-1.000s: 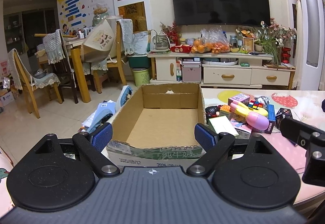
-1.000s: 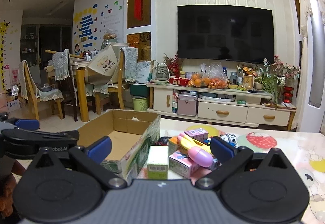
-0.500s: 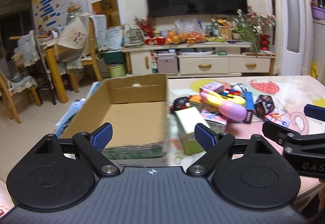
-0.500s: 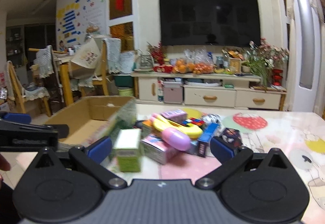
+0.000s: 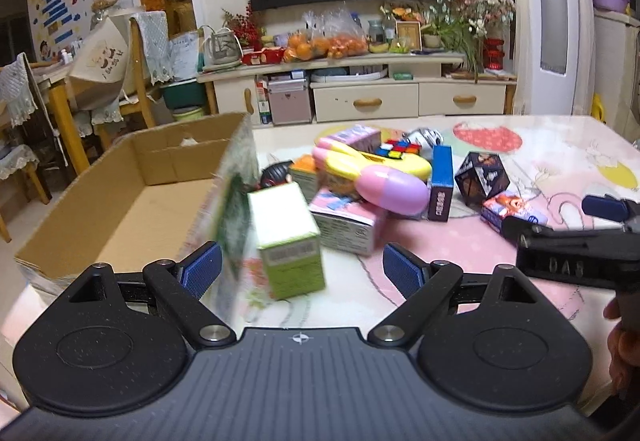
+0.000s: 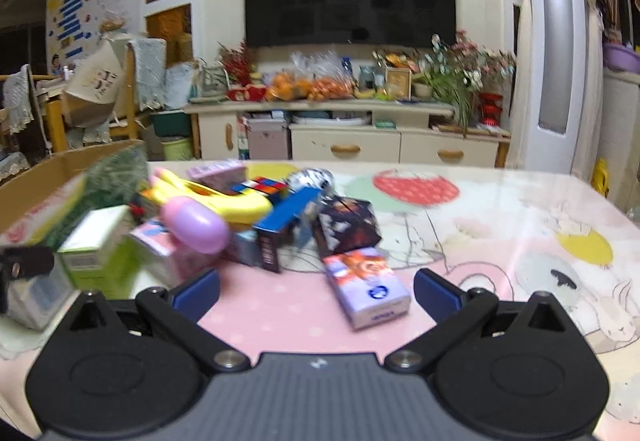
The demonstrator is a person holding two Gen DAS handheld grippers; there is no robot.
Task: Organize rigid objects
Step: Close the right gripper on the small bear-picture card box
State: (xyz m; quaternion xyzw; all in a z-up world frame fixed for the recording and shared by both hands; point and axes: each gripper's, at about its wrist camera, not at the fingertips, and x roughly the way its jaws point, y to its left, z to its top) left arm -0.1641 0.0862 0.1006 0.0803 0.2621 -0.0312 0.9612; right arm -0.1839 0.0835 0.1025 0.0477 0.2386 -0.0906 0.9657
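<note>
An open cardboard box (image 5: pixel 132 201) stands at the table's left end, its inside bare. Right of it lies a pile: a green-and-white carton (image 5: pixel 286 237), a pink carton (image 5: pixel 346 221), a pink and yellow plastic toy (image 5: pixel 384 181), a puzzle cube (image 5: pixel 400 149), a blue box (image 5: pixel 440 181), a dark patterned cube (image 5: pixel 482 177) and a small purple pack (image 6: pixel 366 291). My left gripper (image 5: pixel 300 269) is open, level with the green carton. My right gripper (image 6: pixel 316 291) is open, with the purple pack lying between its fingers, untouched. The right gripper (image 5: pixel 576 241) also shows at the left view's right edge.
The table (image 6: pixel 500 241) has a pink patterned cloth. Beyond it stand a TV cabinet (image 5: pixel 360 97) with fruit and flowers, a dining table and chairs (image 5: pixel 60 93) at the left, and a tall white unit (image 5: pixel 556 17) at the right. A hand (image 5: pixel 624 353) shows at the right edge.
Both grippers have swung right, from facing the cardboard box to facing the pile of objects. Both stay open and hold nothing. The purple pack has come between the right fingers.
</note>
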